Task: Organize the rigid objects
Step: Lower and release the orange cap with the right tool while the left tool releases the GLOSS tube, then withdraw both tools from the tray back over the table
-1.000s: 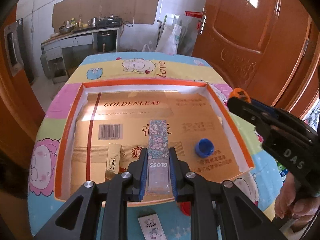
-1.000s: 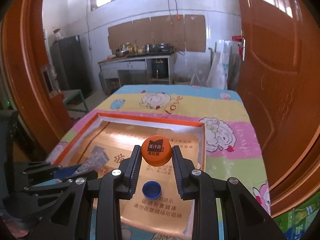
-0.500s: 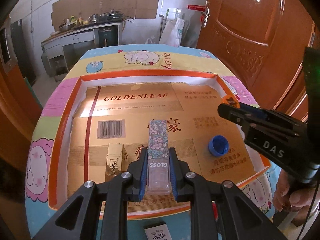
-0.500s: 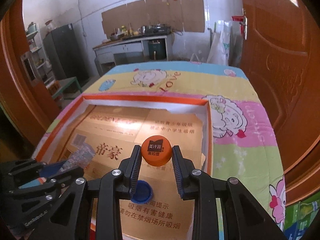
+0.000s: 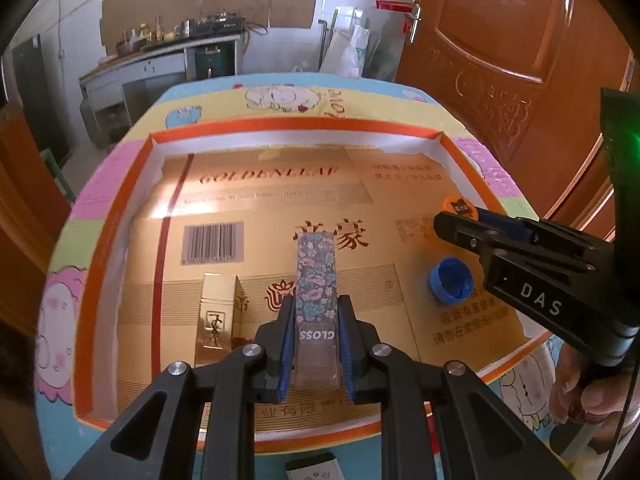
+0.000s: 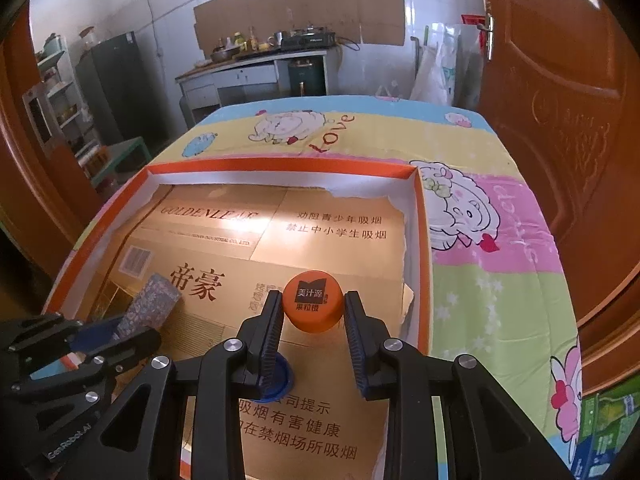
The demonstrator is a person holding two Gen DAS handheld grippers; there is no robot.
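Observation:
My left gripper (image 5: 316,316) is shut on a long floral box marked GLOSS (image 5: 316,280) and holds it over the orange-rimmed tray (image 5: 280,128). My right gripper (image 6: 312,312) is shut on an orange bottle cap (image 6: 313,307) above the tray's right part; the cap also shows in the left wrist view (image 5: 456,207). A blue cap (image 5: 450,282) lies on the tray floor below the right gripper, partly hidden in the right wrist view (image 6: 282,380). A gold box (image 5: 216,316) lies in the tray left of the floral box.
The tray sits on a table with a cartoon sheep cloth (image 6: 500,240). A small printed box (image 5: 316,468) lies on the cloth in front of the tray. A wooden door (image 6: 560,80) stands at the right. A kitchen counter (image 6: 256,68) is behind the table.
Both grippers have moved forward and lower over the tray, each still holding its object. The right gripper has come further in over the tray's right side, above the blue cap.

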